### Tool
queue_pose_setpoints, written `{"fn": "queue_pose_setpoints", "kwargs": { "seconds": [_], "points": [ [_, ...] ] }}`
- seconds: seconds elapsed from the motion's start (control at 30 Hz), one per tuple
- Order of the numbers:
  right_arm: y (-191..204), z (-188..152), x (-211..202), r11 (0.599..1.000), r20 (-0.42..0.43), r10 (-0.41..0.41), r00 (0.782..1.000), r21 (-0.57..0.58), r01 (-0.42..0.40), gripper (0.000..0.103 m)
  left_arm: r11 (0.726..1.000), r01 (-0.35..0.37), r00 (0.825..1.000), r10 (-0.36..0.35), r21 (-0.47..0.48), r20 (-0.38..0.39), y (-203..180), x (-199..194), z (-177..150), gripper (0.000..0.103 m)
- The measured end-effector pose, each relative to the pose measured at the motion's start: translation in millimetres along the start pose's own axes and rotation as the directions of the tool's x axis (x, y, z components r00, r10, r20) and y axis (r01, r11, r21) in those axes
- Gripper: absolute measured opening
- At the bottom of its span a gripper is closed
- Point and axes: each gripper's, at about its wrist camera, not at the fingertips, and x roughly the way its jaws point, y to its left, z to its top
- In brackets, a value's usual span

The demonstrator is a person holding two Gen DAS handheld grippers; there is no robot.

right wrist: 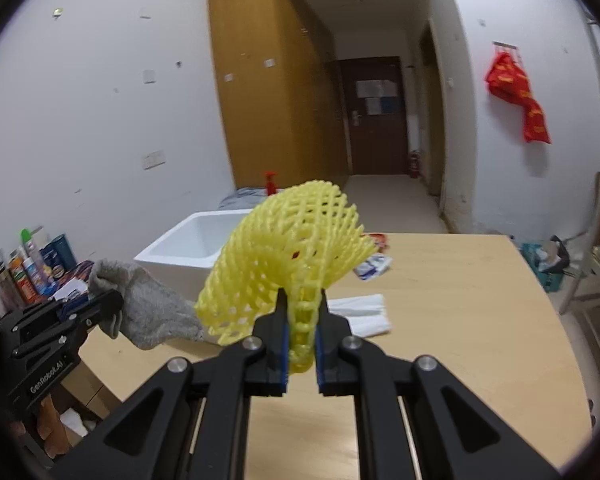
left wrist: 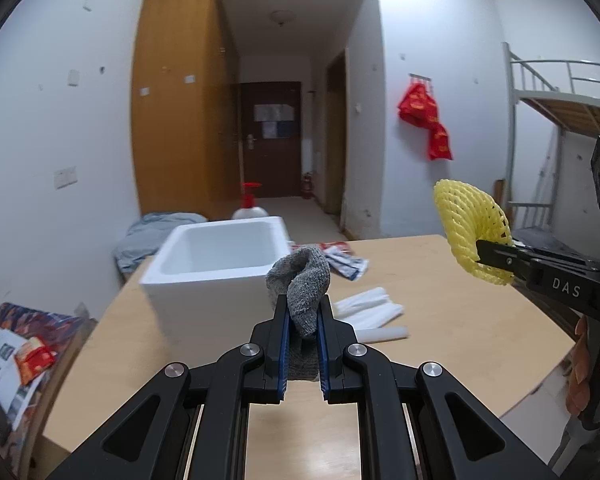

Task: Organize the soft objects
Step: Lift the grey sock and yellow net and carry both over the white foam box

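Readable text: "DAS" in pale letters on the side of the right gripper (left wrist: 485, 254), seen from the left wrist view; "GenRobot.AI" on the side of the left gripper (right wrist: 110, 306), seen from the right wrist view; print on the red hanging bags (left wrist: 424, 120) on the far wall is too small to read.

Left gripper (left wrist: 304, 312): fingers (left wrist: 282, 320) clenched on a grey knitted sock (left wrist: 302, 280); the sock is pinched between the blue pads, its upper part folding over above the fingertips, its lower end trailing back between the fingers; held in the air above the light wooden worktop (left wrist: 460, 312); in the right wrist view the sock (right wrist: 148, 304) hangs down from the tips on the left.

Right gripper (right wrist: 302, 312): fingers (right wrist: 324, 316) clenched on a yellow foam mesh sleeve (right wrist: 296, 240); a narrow strip of mesh is squeezed between the pads, the rest fanning out above and to the left of the tips; also held above the worktop, to the right of the sock.

White rectangular foam box (left wrist: 220, 256), open top, stands on the far left of the worktop, just beyond the sock; white rolled sheets (left wrist: 372, 308) lie right of it; small red-and-blue packets (left wrist: 346, 262) lie farther back.
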Motion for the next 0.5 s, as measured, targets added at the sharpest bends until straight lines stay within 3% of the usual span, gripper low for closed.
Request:
{"fn": "queue_pose_setpoints", "kwargs": {
  "seconds": [0.5],
  "points": [
    [47, 7, 28, 0.985, -0.032, 0.151, 0.988, -0.077, -0.153, 0.012, 0.989, -0.140, 0.990, 0.140, -0.058, 0.008, 47, -23, -6, 0.013]
  ]
}}
